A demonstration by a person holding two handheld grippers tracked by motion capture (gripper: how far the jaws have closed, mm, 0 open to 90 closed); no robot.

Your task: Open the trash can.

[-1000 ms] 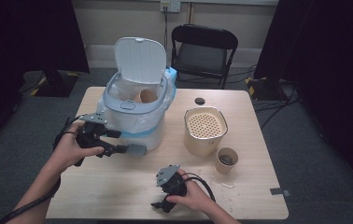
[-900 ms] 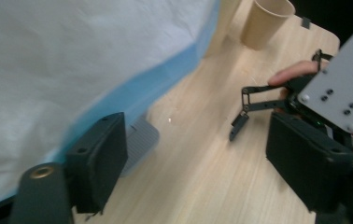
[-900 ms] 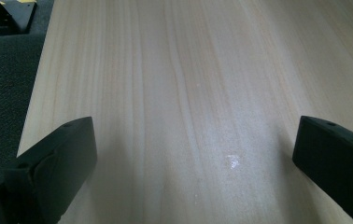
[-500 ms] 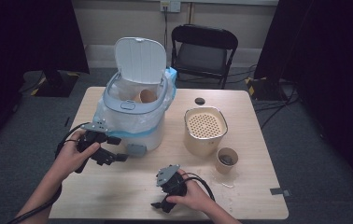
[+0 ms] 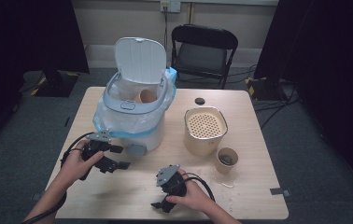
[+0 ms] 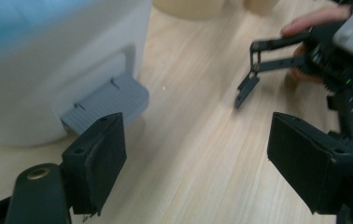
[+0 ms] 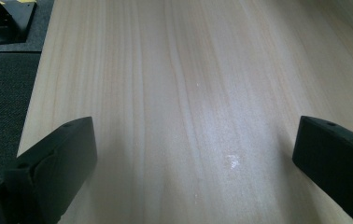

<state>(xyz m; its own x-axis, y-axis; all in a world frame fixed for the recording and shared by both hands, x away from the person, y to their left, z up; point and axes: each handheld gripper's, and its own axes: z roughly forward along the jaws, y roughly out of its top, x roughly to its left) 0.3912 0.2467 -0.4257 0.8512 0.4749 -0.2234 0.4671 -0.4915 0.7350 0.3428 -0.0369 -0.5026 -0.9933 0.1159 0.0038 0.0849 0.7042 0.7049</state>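
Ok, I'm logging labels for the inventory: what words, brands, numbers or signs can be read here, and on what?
None can be read.
Bin: no legible print on lid or body.
Pedal: small raised marks, not letters I can make out.
Canister and cup: plain, no text visible.
Wall outlet: too small to read.

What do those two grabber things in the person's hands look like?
Both are black. The left gripper has a grey three-cornered plate on top and a looping black cable. The right gripper has the same plate and cable. Each has two flat, blocky black jaws. The forearms are bare, with no sleeves.
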